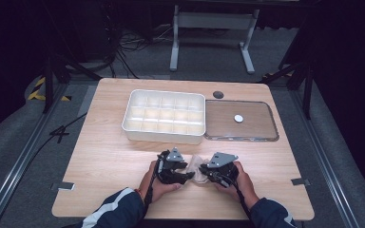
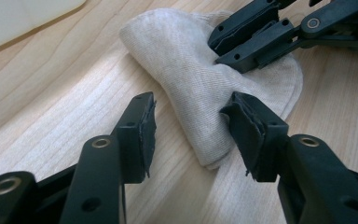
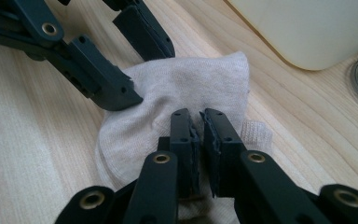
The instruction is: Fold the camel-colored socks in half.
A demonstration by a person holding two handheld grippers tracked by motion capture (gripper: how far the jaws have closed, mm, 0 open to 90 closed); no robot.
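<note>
Big light wooden table (image 1: 104, 161), fine straight grain, rounded corners. At the far side sits a white plastic tray (image 1: 163, 135) split into a grid of small square compartments, and touching its right edge lies a clear flat lid (image 1: 261, 135) with a small white round knob in the middle.

Near the front edge there's a pale beige sock (image 2: 191, 79) — soft fine-ribbed knit, folded into a rumpled rounded lump, lying flat on the wood between the two grippers.

The right gripper (image 3: 200, 123) has its black jaws pinched nearly together on a fold of the sock, the cloth squeezed between the rough rubbery pads. From the left gripper's camera you can see it biting in at the sock's far side.

The left gripper (image 2: 191, 123) has its jaws apart — a folded end of the sock sits in the gap, lying against the right-hand pad (image 2: 247, 130), with bare wood between it and the other pad. The pads look worn, ragged at the edges
</note>
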